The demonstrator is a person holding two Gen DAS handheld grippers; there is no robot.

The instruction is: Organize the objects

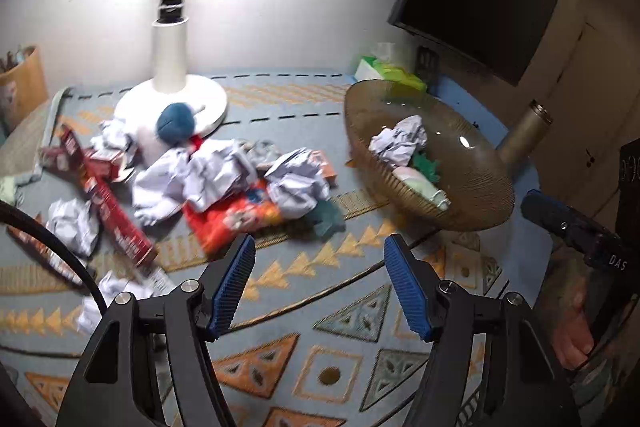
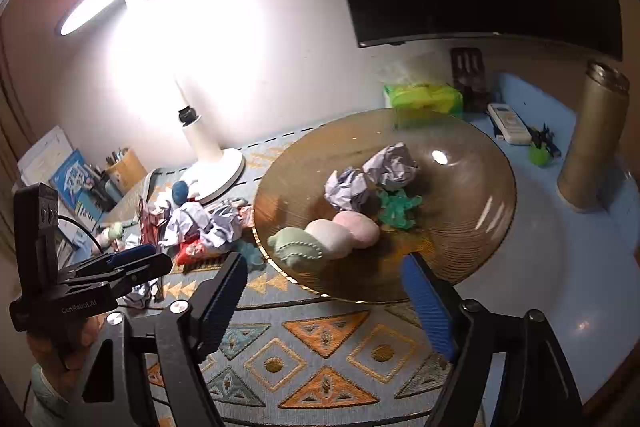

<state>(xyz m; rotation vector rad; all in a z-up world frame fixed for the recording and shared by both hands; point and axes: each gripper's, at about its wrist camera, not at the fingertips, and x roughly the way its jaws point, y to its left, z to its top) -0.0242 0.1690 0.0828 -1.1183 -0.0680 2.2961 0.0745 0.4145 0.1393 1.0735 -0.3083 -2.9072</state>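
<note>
Both the left gripper (image 1: 320,287) and the right gripper (image 2: 324,303) gape empty; the crumpled white paper balls (image 1: 224,175) at eleven o'clock look light and squashy, best pinched across the middle.

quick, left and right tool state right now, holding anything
left tool: open, nothing between its blue pads.
right tool: open, holding nothing, in front of the brown glass plate.

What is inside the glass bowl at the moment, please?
The bowl holds two paper balls, a green toy and three soft pads. Anything beneath them is hidden.
</note>
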